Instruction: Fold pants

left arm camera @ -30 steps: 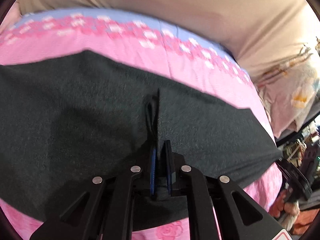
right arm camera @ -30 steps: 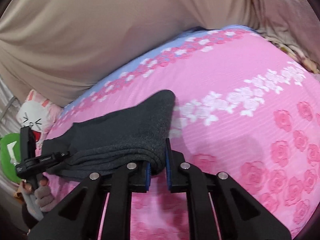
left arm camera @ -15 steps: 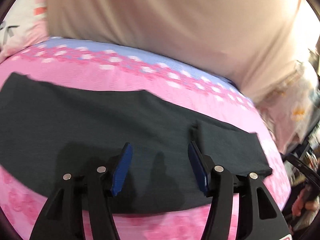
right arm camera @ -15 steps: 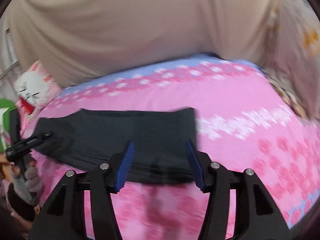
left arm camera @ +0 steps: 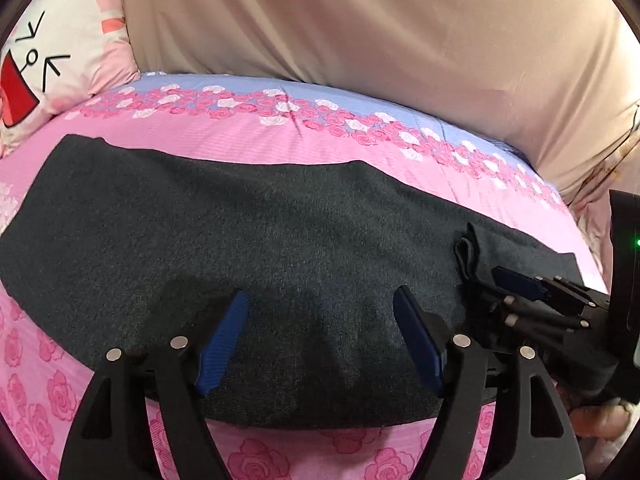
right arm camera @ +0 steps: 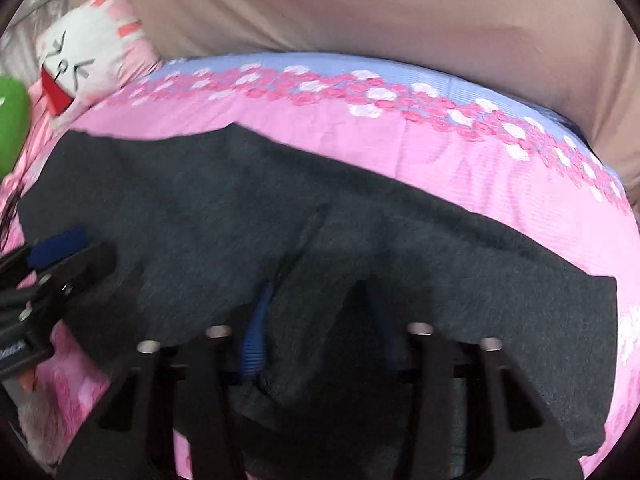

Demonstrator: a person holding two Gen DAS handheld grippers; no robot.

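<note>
The dark grey pants lie flat on the pink rose-print bedsheet, in a long folded band that runs from the left side of the bed to the right. In the right wrist view the pants fill the lower middle, with a raised fold of cloth near the centre.

The left gripper hangs over the near edge of the pants. Its blue pads stand wide apart and its jaws are opening; only flat cloth lies below the gap, and the pads do not press on it. From the right wrist view this gripper shows at the left side of the pants.

The right gripper is over the right part of the pants. Its jaws are closing, and a fold of the grey cloth stands between the blue pads. This view is blurred, so I cannot tell if the pads already press the cloth. In the left wrist view the same gripper reaches the pants from the right, beside a small loop of cloth.

Behind the pants the bedsheet has a lilac border with roses. Beyond it hangs a beige cloth. Left of the pants, at the far corner, lies a white and pink cartoon cushion.
</note>
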